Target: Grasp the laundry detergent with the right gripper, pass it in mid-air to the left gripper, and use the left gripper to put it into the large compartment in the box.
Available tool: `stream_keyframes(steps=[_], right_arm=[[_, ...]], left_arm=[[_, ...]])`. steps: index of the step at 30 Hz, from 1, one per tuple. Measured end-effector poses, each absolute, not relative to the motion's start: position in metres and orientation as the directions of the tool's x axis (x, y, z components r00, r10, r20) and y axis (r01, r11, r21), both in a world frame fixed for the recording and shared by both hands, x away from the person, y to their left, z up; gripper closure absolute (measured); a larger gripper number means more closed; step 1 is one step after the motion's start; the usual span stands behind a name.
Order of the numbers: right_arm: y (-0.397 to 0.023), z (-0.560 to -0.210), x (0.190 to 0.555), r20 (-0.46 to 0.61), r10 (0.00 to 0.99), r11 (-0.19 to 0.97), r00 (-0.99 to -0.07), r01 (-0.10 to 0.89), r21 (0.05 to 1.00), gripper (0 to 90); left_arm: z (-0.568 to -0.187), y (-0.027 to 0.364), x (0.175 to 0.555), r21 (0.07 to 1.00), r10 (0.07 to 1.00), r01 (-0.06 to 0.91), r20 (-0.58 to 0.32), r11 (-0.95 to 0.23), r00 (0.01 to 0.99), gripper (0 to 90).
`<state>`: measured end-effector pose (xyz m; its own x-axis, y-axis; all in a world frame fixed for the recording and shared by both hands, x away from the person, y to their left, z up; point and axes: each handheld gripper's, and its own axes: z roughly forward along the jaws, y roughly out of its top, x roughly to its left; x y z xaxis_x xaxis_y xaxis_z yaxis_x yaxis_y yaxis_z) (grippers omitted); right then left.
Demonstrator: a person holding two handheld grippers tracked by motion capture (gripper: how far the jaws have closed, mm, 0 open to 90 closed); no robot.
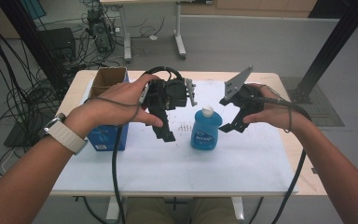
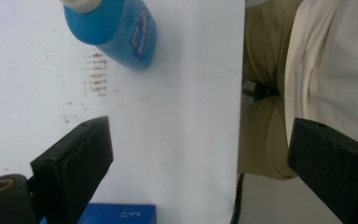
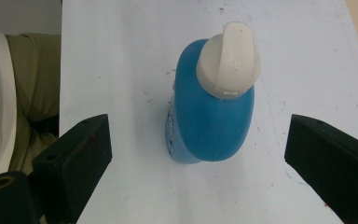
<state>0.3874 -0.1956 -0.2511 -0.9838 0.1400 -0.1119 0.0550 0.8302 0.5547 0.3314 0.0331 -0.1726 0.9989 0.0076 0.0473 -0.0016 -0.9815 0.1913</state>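
A bottle [image 1: 206, 129] stands upright mid-worktop [image 1: 242, 172] between the left gripper [image 1: 165, 133] and right gripper [image 1: 230, 126]; a box [image 1: 107, 107] sits at the worktop's left edge.

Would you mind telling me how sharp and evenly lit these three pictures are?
High view: even, soft light, slightly soft focus, label on the blue bottle unreadable. Left gripper view: bottle sharp, jaws slightly blurred. Right gripper view: white cap crisp, faint shadow under it, no glare.

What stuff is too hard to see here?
- Label words on the blue bottle: too small in the high view.
- Inside of the cardboard box: its walls hide it in the high view.
- Bottle cap: cut off by the top edge in the left gripper view.
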Motion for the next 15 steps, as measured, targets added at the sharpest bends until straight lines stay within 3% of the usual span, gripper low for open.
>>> stream_keyframes(steps=[15], right_arm=[[-0.198,-0.261,0.392,-0.118,0.15,0.819,-0.982,0.056,0.571,6.5]], left_arm=[[-0.2,0.032,0.338,0.169,0.015,0.007,0.045,-0.986,0.999,7.5]])
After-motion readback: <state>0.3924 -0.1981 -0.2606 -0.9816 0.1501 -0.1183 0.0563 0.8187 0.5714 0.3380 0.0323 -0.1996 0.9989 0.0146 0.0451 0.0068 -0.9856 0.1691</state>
